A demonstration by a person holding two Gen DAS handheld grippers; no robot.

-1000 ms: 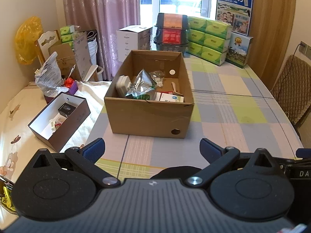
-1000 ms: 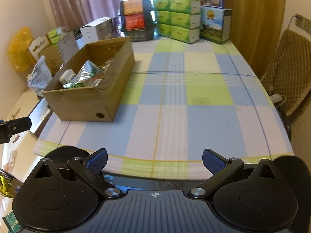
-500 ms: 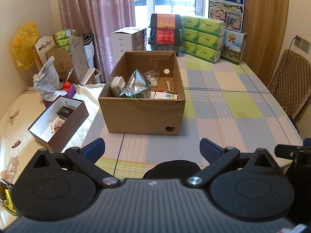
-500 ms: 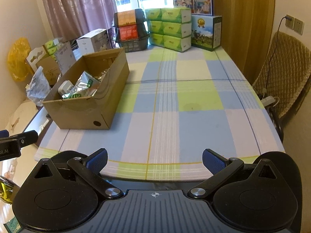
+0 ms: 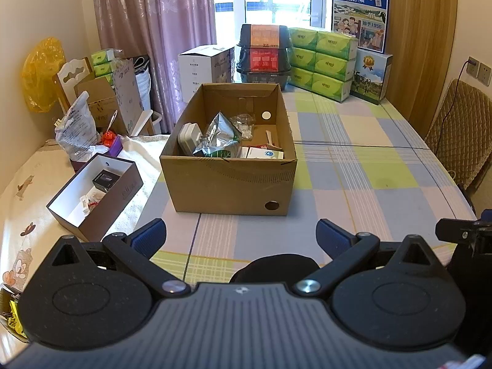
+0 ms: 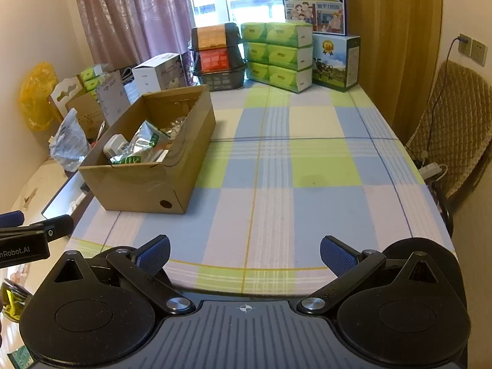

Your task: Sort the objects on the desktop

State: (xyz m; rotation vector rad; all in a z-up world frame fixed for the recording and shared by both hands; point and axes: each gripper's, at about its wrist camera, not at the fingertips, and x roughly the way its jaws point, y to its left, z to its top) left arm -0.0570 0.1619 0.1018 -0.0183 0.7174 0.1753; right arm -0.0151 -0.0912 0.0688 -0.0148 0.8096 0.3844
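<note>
Facing: both grippers hang at the near edge of the plaid table (image 6: 307, 166), held back from the work.
Left gripper (image 5: 240, 236): fingers spread wide, nothing between them.
Right gripper (image 6: 244, 255): also spread wide and empty.
Objects: silver foil pouch (image 5: 220, 136), white charger (image 5: 187, 136) and small white cartons (image 5: 261, 153) lie inside the cardboard box (image 5: 229, 181), on the left half of the table.
Key relation: box is straight ahead of the left gripper, its long axis pointing away; for the right gripper it lies ahead-left.
Nearer arm: I judge the left.
</note>
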